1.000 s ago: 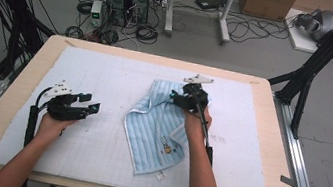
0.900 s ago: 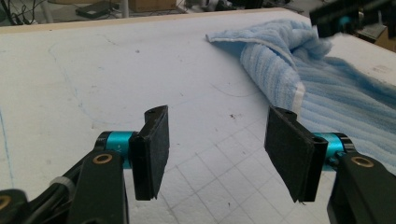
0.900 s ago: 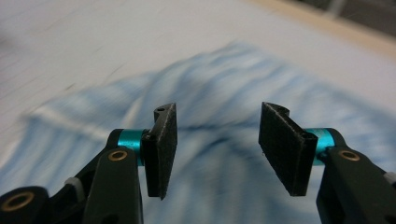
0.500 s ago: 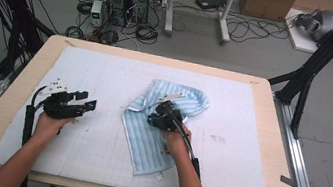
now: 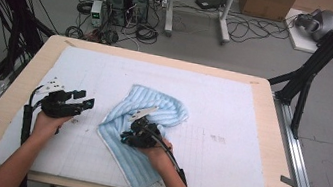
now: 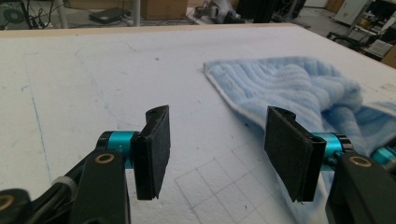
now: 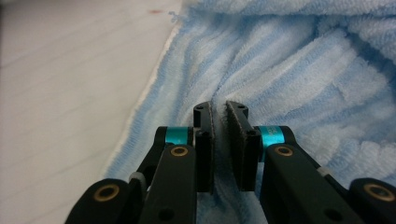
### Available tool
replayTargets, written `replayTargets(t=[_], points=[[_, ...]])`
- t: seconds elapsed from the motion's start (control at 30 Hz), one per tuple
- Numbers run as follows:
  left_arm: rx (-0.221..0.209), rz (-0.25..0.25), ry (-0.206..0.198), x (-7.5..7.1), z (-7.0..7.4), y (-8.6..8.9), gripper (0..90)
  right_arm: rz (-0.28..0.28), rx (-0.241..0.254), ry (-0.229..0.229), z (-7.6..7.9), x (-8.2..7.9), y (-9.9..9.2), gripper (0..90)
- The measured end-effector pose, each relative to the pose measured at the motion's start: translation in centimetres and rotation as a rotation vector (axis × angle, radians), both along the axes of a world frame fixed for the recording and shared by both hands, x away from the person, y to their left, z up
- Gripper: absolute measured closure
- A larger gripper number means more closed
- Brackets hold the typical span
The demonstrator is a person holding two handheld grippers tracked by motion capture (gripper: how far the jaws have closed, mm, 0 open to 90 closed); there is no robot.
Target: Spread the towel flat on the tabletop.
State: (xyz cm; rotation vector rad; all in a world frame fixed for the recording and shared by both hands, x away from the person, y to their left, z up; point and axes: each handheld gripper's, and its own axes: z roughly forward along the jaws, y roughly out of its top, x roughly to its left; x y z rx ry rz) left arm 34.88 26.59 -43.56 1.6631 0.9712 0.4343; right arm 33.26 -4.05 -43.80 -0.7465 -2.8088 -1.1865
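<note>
Nearest the person, the right gripper (image 5: 133, 136) sits low on the blue striped towel (image 5: 150, 116), and the right gripper view shows its jaws nearly together with a ridge of terry pinched between the pads (image 7: 208, 140). Those jaws have just been closing, and the fabric bunches up toward them, so I judge the step in hand to be a pinch on the towel's middle part, taken so that a fold can be drawn or carried over.

Off to the left, the left gripper (image 5: 83, 101) hovers just above the white foam mat (image 5: 232, 114) with its jaws standing apart and nothing between them; in the left gripper view the towel's white-hemmed edge (image 6: 233, 100) lies near, ahead and to the right of the pads (image 6: 156, 149), not touching them.

Farther out, the towel lies crumpled near the middle of the surface (image 5: 31, 69): a long strip runs toward the person and a rounded hump rises at the far right.

Next, I judge, the right grip must hold firm while it lifts or drags the pinched layer. The left gripper probably needs to come in and take the near hem so the cloth does not slide along as one lump.
</note>
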Motion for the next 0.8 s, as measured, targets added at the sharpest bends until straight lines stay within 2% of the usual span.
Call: replayTargets(t=[0.03,0.07,0.13,0.2,0.23,0.3,0.33,0.47,0.53,0.67,0.73,0.8], points=[[-0.003,0.003,0.001,0.0,0.0,0.0,41.5,0.026,-0.002,-0.019,0.0,-0.6,0.2,72.3],[0.001,0.002,0.002,0.0,-0.1,0.0,41.5,0.026,-0.002,-0.019,0.0,-0.6,0.2,72.3],[0.008,-0.003,0.009,0.1,-0.1,-0.1,41.4,0.009,0.034,-0.021,0.4,-0.8,-0.3,63.0],[0.008,-0.007,0.014,0.1,-0.2,-0.2,41.1,-0.033,0.074,-0.056,1.3,-0.9,-1.5,55.7],[0.011,-0.011,0.017,0.1,-0.3,-0.4,40.5,-0.089,0.090,-0.095,2.1,-0.9,-3.3,51.9],[0.013,-0.016,0.021,0.3,-0.3,-0.5,40.4,-0.111,0.095,-0.103,2.3,-0.9,-4.0,49.8],[0.005,-0.013,0.024,0.4,-0.4,-0.6,39.7,-0.152,0.108,-0.111,2.6,-0.9,-5.3,48.2],[-0.024,-0.003,0.028,0.8,-0.3,-1.2,39.4,-0.257,0.115,-0.142,2.5,-1.4,-8.9,46.0],[-0.024,-0.032,0.053,1.3,-0.1,-1.6,40.4,-0.302,0.098,-0.153,2.2,-1.7,-10.3,44.5],[-0.016,-0.043,0.047,2.4,0.4,-3.2,38.7,-0.335,0.081,-0.163,1.9,-2.3,-12.0,42.4],[-0.013,-0.044,0.052,3.2,0.6,-4.1,38.2,-0.340,0.062,-0.187,2.0,-2.5,-12.5,41.5],[-0.009,-0.047,0.056,4.0,0.7,-4.8,38.1,-0.352,0.066,-0.202,2.2,-2.5,-13.0,41.0]])
